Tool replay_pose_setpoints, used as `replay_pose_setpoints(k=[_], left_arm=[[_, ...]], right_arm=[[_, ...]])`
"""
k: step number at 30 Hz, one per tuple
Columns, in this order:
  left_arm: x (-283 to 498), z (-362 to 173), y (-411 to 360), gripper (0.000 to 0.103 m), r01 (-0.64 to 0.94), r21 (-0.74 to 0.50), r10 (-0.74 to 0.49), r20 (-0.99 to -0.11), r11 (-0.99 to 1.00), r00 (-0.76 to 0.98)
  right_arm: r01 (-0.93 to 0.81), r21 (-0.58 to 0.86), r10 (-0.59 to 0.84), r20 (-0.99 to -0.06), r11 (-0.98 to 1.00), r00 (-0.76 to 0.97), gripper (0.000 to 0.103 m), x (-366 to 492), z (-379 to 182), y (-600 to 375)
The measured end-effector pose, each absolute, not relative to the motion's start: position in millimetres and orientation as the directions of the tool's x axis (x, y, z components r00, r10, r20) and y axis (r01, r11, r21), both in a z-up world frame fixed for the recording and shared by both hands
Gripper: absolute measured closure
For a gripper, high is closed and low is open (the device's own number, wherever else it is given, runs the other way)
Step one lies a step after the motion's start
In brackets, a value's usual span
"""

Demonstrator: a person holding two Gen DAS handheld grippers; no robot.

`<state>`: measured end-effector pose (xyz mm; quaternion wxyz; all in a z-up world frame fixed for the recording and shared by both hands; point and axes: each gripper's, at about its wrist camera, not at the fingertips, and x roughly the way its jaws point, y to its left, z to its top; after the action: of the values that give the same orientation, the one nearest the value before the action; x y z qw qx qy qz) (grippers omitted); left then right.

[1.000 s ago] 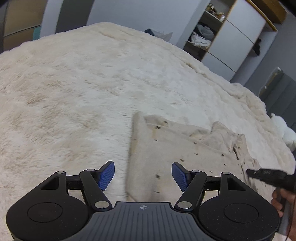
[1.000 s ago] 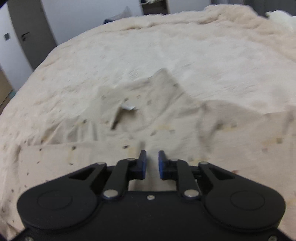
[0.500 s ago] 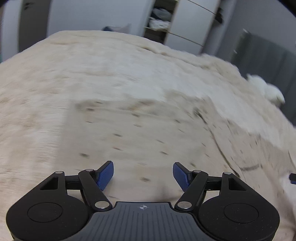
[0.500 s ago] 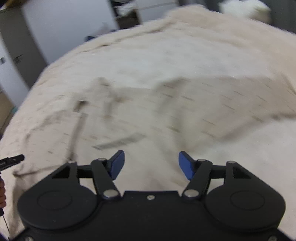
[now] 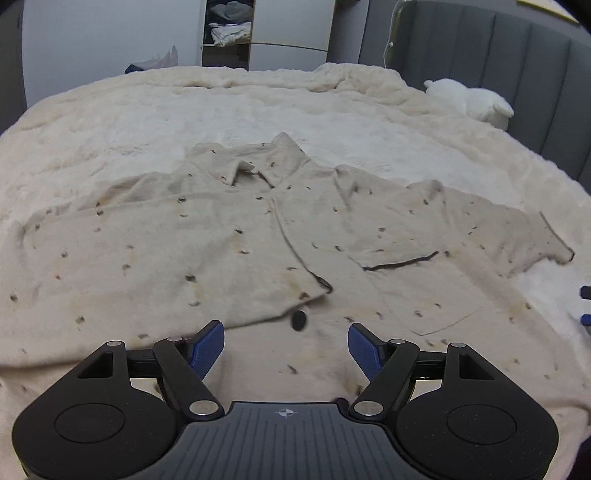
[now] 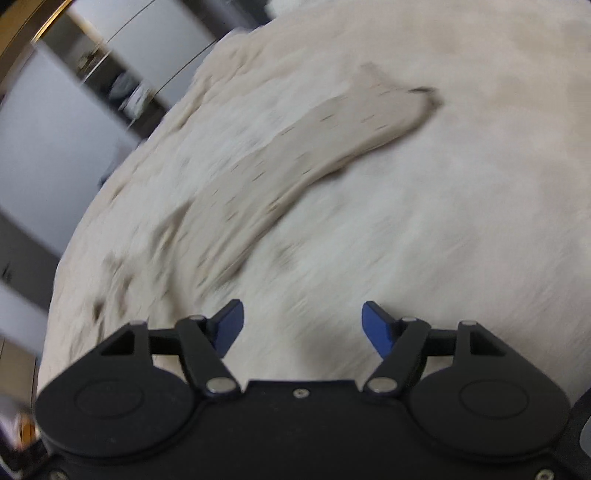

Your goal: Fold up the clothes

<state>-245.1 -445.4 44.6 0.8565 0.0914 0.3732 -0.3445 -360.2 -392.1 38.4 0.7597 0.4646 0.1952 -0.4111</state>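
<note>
A beige short-sleeved shirt (image 5: 229, 236) with small dark flecks lies spread face up on a cream fluffy blanket (image 5: 332, 110), collar away from me, a chest pocket (image 5: 410, 280) on the right. My left gripper (image 5: 286, 345) is open and empty, just above the shirt's lower front near a dark button (image 5: 298, 319). My right gripper (image 6: 303, 325) is open and empty over bare blanket (image 6: 424, 206); its view is blurred and shows one sleeve (image 6: 314, 144) stretching away ahead. The right gripper's blue tips (image 5: 585, 304) peek in at the left view's right edge.
A white plush toy (image 5: 469, 99) lies at the far right by a grey padded headboard (image 5: 480, 48). Open wardrobe shelves (image 5: 229, 29) with folded laundry stand beyond the bed. A wardrobe (image 6: 55, 122) shows at the left in the right wrist view.
My right gripper has opened, letting go of the shirt, and swung right over bare blanket. My left gripper has moved from the shirt's side to its lower front. The shirt now lies spread out.
</note>
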Motion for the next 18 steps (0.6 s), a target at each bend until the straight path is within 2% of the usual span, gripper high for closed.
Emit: replay_pose_setpoints(k=[3,9,14,15,17,18], left_arm=[[-250.4,30.1,-447.3,0.034,0.666,-0.069,-0.507,-0.708,0.743,0.492],[-242.7,20.4,-447.7,0.034,0.686,-0.109,-0.549,-0.695,0.719,0.465],[-232.0,11.8,-447.0,0.034,0.682,-0.13,-0.56,-0.689,0.72,0.46],[-230.6,10.7,-447.9,0.034,0.682,-0.126,-0.558,-0.689,0.72,0.462],[-228.9,10.4,-449.8,0.034,0.687,-0.121,-0.56,-0.688,0.716,0.462],[-228.2,11.3,-450.1,0.034,0.688,-0.124,-0.562,-0.688,0.715,0.46]], right_arm=[[0.782,0.602,-0.481,-0.644,0.16,0.595,0.035,-375.1,24.5,-421.3],[0.7,0.707,-0.54,-0.553,0.098,0.635,0.036,-376.1,5.7,-490.8],[0.678,0.735,-0.61,-0.536,0.003,0.584,0.045,-374.1,-13.8,-552.9],[0.673,0.74,-0.624,-0.531,-0.011,0.573,0.052,-373.0,-16.0,-560.5],[0.663,0.748,-0.618,-0.535,-0.029,0.576,0.093,-370.0,-19.3,-572.1],[0.667,0.744,-0.628,-0.535,-0.034,0.566,0.102,-370.7,-16.6,-574.6]])
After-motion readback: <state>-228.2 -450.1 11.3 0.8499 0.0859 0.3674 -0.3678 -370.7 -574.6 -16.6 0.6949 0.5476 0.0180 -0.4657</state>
